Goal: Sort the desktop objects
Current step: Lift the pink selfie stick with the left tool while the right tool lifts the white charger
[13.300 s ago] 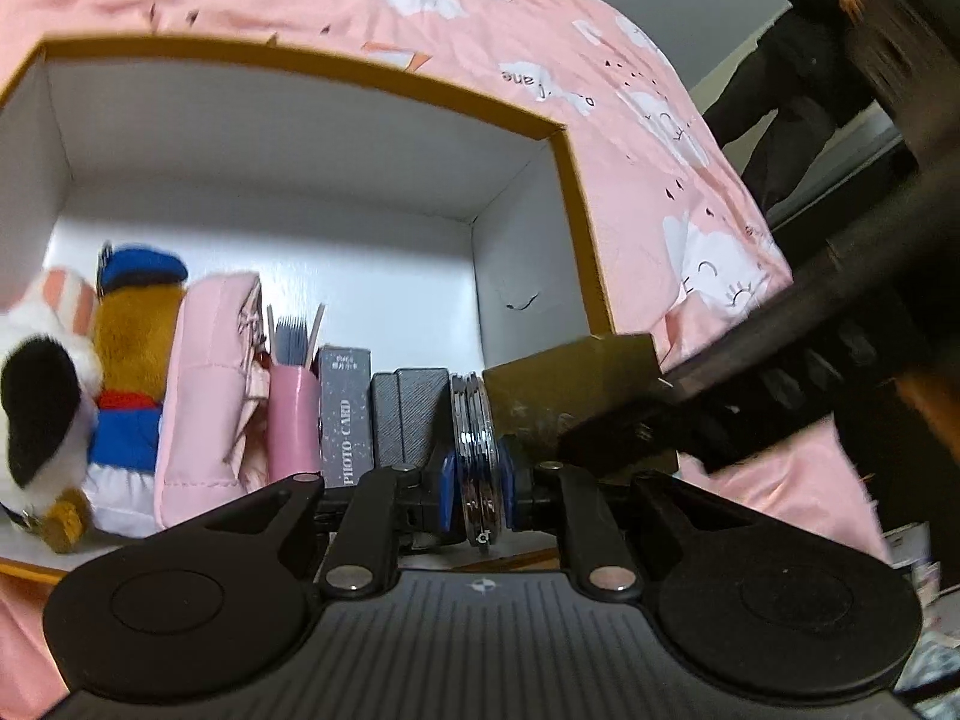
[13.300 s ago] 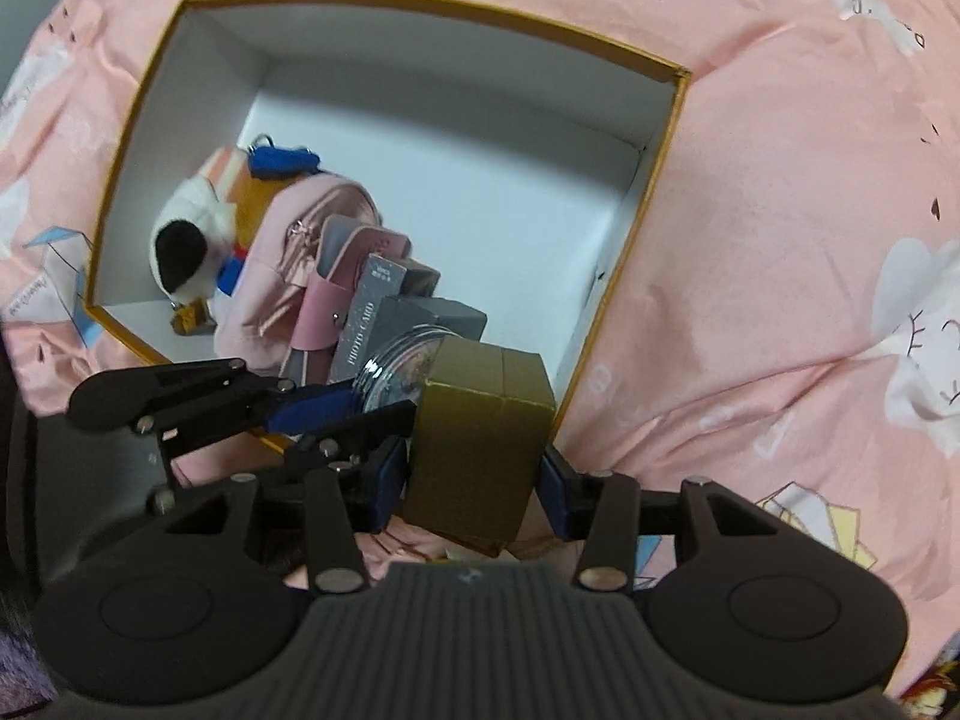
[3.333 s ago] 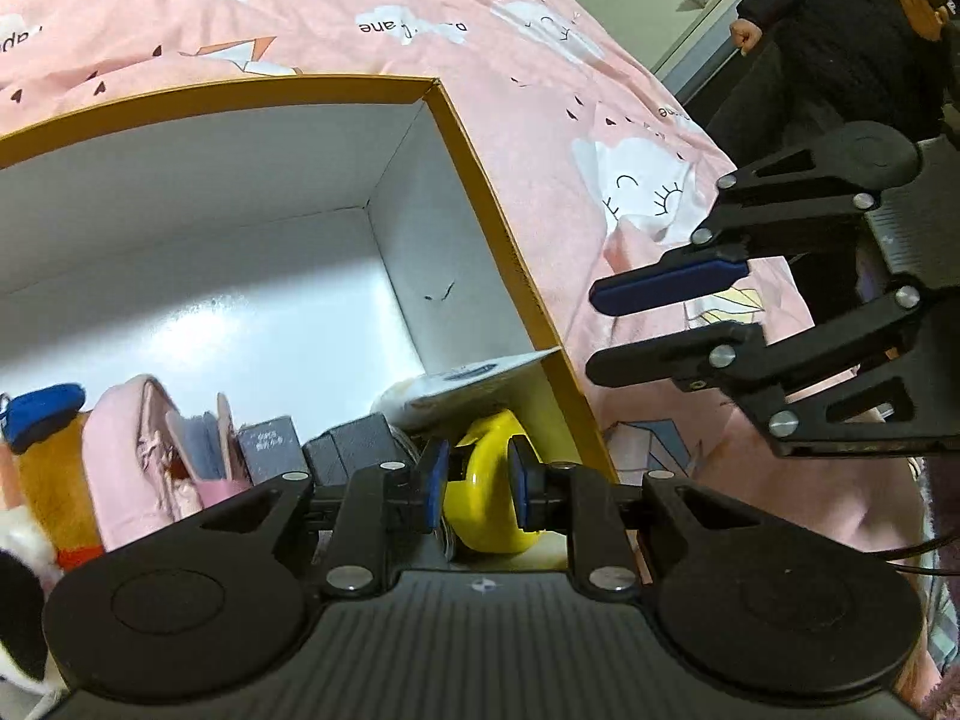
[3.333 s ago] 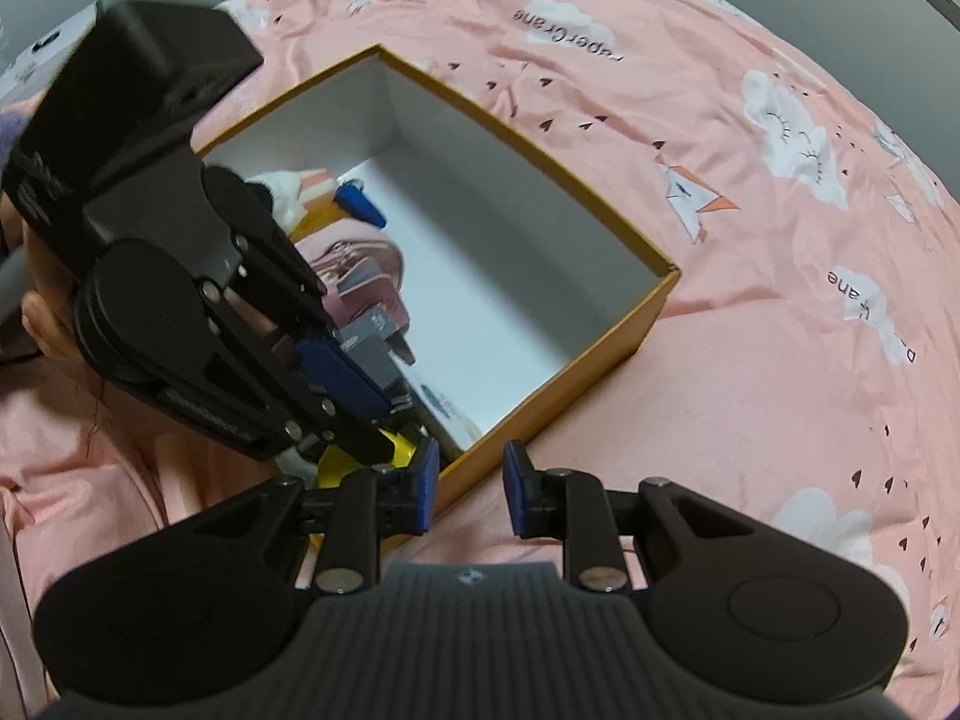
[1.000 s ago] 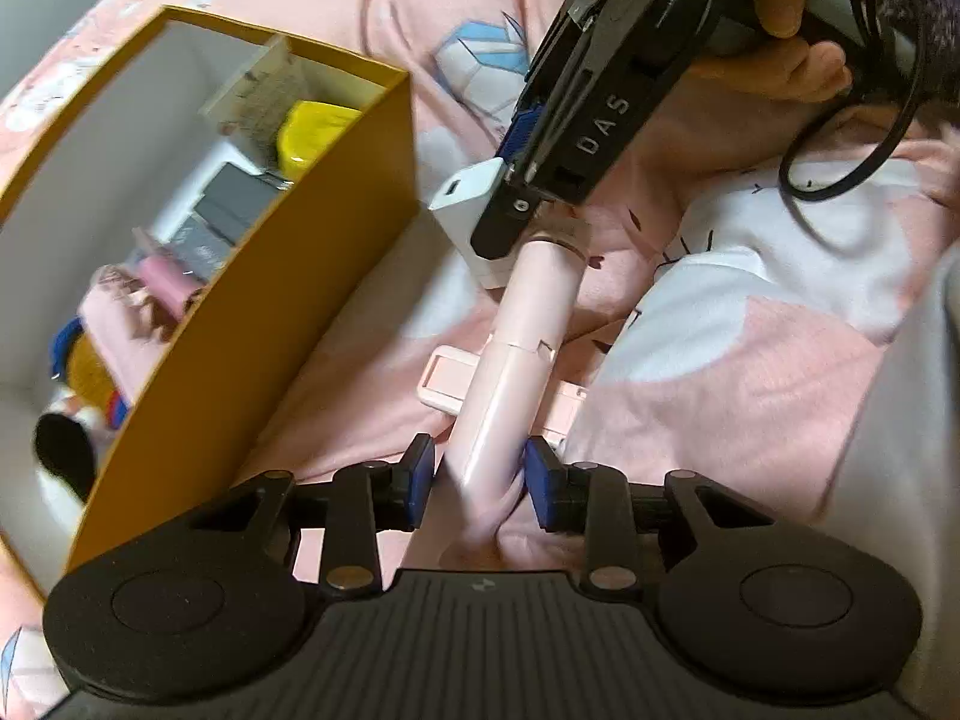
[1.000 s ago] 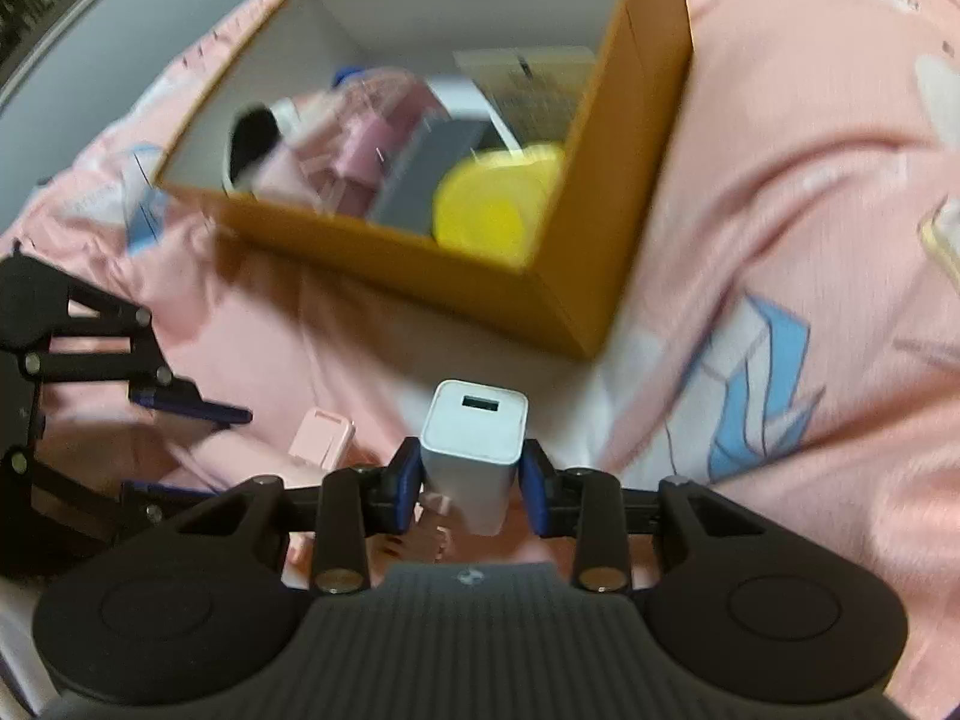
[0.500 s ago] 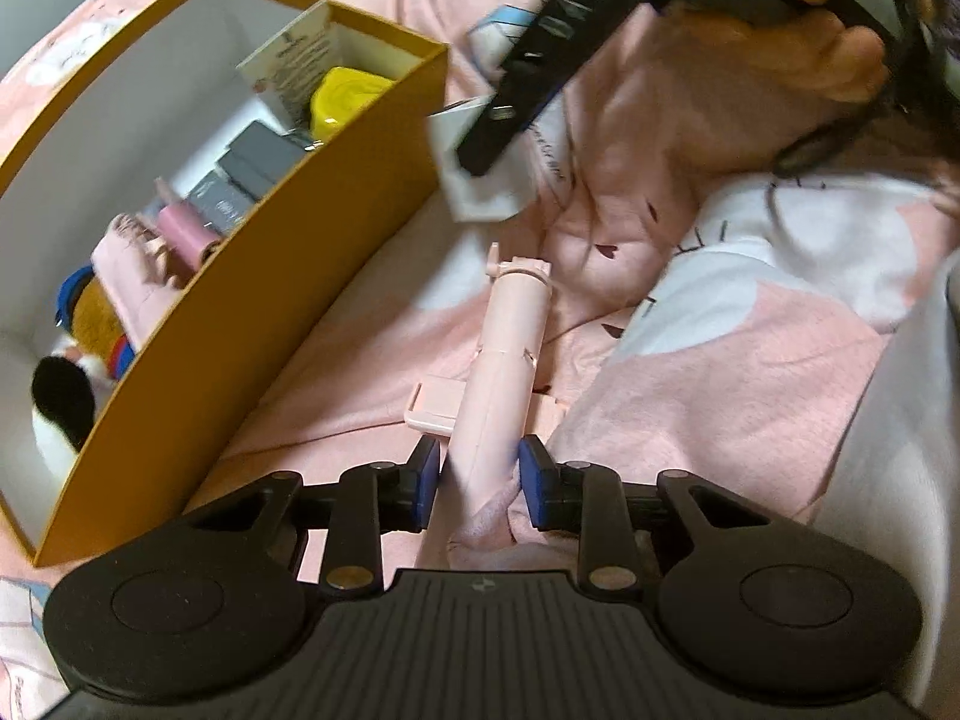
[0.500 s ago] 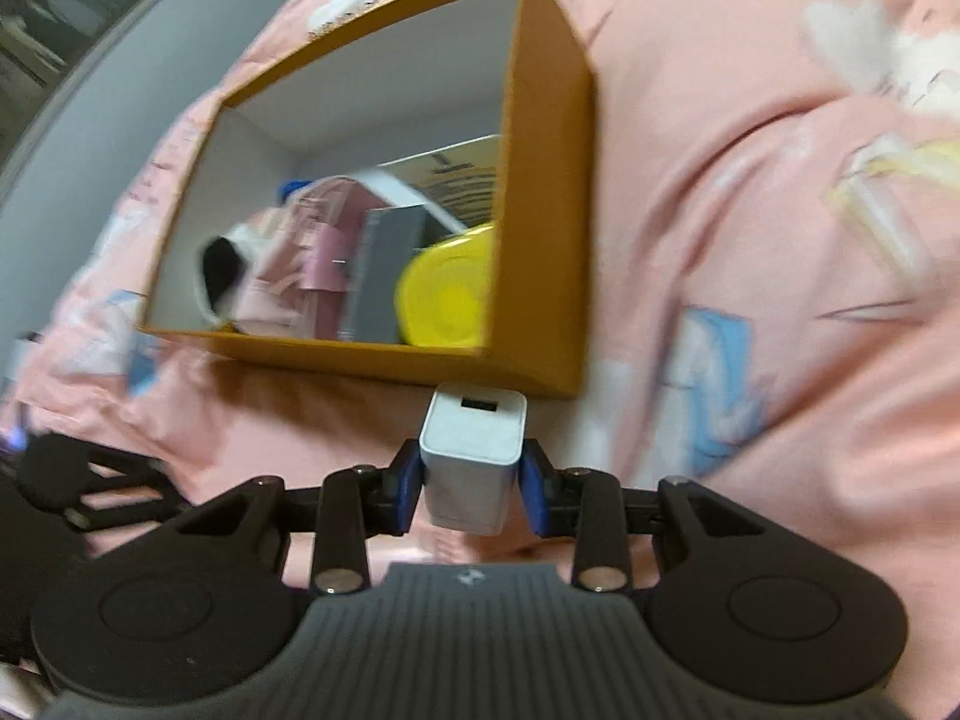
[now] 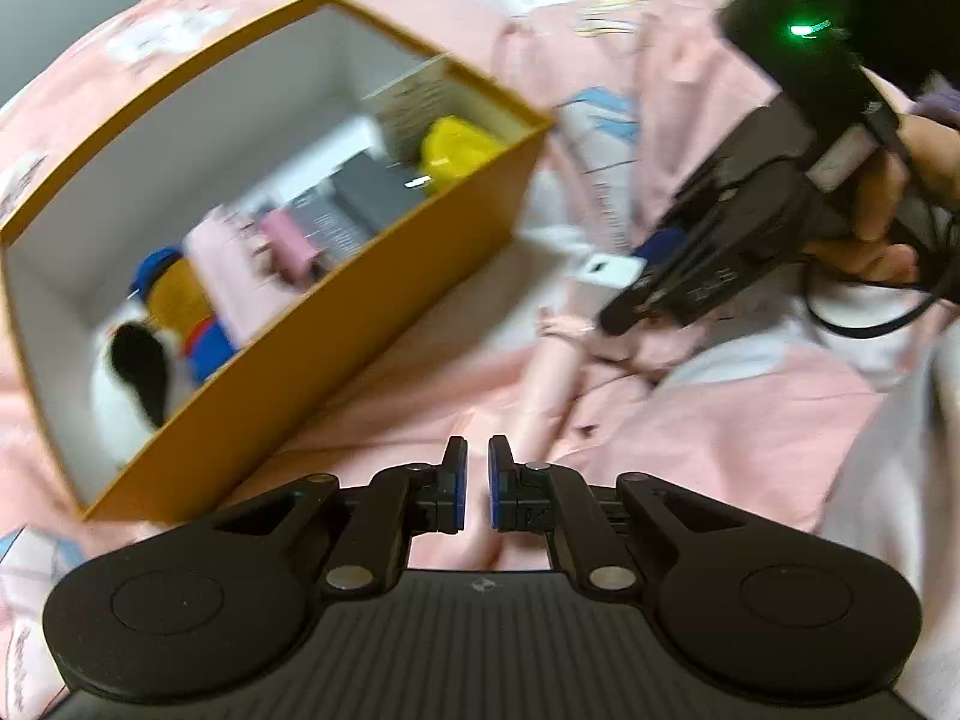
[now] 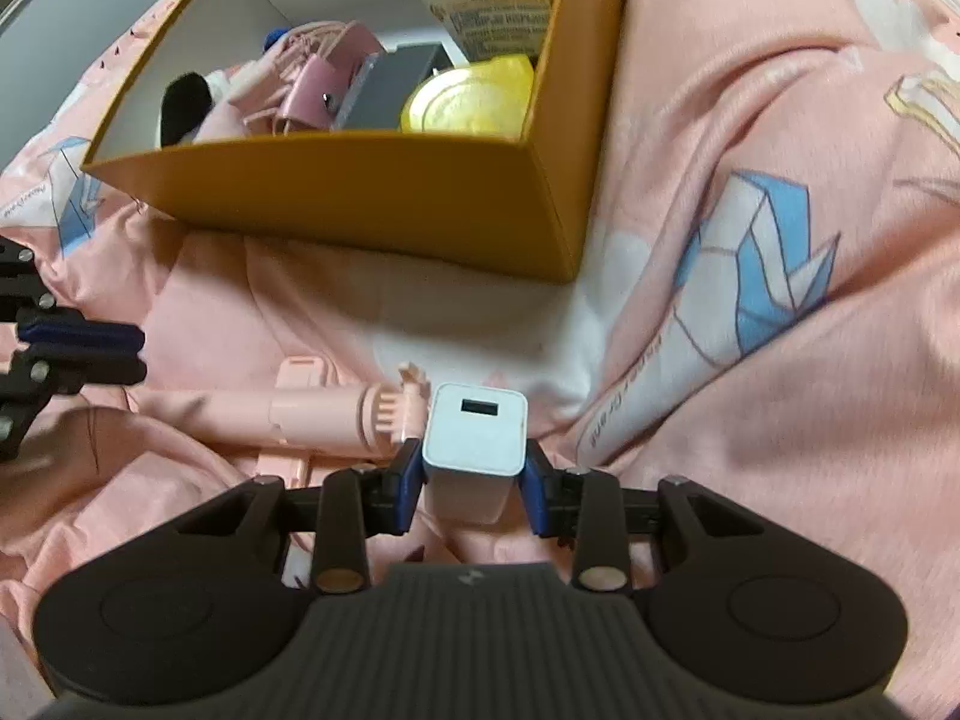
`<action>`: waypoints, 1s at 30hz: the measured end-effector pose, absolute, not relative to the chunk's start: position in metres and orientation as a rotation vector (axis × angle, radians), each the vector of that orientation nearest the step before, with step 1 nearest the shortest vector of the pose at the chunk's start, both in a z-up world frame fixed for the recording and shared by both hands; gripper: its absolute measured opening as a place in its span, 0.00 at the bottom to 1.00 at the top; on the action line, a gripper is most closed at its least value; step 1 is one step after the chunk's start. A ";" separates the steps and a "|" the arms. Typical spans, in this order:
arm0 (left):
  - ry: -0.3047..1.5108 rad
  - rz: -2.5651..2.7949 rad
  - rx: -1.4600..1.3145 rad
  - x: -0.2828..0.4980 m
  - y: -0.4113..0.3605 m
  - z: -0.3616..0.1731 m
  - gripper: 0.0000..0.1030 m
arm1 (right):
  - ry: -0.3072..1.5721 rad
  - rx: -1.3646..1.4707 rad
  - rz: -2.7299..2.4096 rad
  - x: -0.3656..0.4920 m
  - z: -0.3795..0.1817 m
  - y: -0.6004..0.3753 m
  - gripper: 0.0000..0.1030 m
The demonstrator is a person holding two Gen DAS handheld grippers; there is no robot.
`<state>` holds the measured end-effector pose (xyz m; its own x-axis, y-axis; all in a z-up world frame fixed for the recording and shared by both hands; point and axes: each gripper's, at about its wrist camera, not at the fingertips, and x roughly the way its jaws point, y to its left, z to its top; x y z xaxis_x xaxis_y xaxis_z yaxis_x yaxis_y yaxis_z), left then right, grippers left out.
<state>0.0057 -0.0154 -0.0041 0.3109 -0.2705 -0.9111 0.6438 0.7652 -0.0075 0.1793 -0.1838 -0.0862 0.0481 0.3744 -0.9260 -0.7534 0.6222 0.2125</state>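
My left gripper (image 9: 473, 492) is closing to shut, its jaws nearly together with nothing between them, just above the pink bedding. The pink selfie stick (image 9: 549, 384) lies on the bedding ahead of it, untouched. My right gripper (image 10: 474, 480) is shut on a white charger block (image 10: 474, 432), its USB port facing up, right beside the stick's head (image 10: 390, 411). The left wrist view shows that charger (image 9: 606, 269) in the right gripper (image 9: 636, 288), held by a person's hand (image 9: 888, 210). The left gripper (image 10: 141, 351) shows at the right wrist view's left edge.
The orange box (image 10: 360, 192) stands beyond the stick on the bedding. It holds a yellow round case (image 10: 468, 99), a printed card (image 10: 498, 6), a grey box (image 10: 396, 84), pink pouches (image 10: 318, 84) and a plush toy (image 9: 144, 372). Rumpled pink bedding (image 10: 750, 360) lies all around.
The left gripper came off the pink stick, rose and closed empty; the stick now lies loose. The right gripper, still holding the charger, sank towards the stick's head.
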 end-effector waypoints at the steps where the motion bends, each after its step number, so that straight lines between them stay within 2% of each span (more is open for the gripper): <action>1: 1.103 -0.640 0.406 0.016 -0.035 -0.010 0.06 | 1.248 -0.376 0.890 0.178 -0.087 -0.185 0.35; 5: 1.126 -0.706 0.426 0.026 -0.059 -0.044 0.06 | 1.239 -0.390 0.883 0.173 -0.091 -0.185 0.38; 16: 1.315 -0.767 0.409 0.006 -0.075 -0.072 0.04 | 1.189 -0.401 0.878 0.157 -0.092 -0.187 0.37; 23: 1.264 -0.734 0.399 -0.001 -0.066 -0.055 0.04 | 1.208 -0.382 0.878 0.152 -0.096 -0.196 0.37; 25: 1.230 -0.712 0.409 0.004 -0.064 -0.051 0.07 | 1.209 -0.373 0.880 0.153 -0.097 -0.196 0.37; 30: 1.091 -0.667 0.631 0.003 -0.077 -0.049 0.27 | 1.204 -0.371 0.885 0.153 -0.096 -0.197 0.37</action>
<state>0.0033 -0.0766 -0.0490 0.3121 -0.1736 -0.9340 0.7526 0.6451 0.1316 0.1528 -0.1974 -0.0958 0.0871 0.3923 -0.9157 -0.7570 0.6236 0.1951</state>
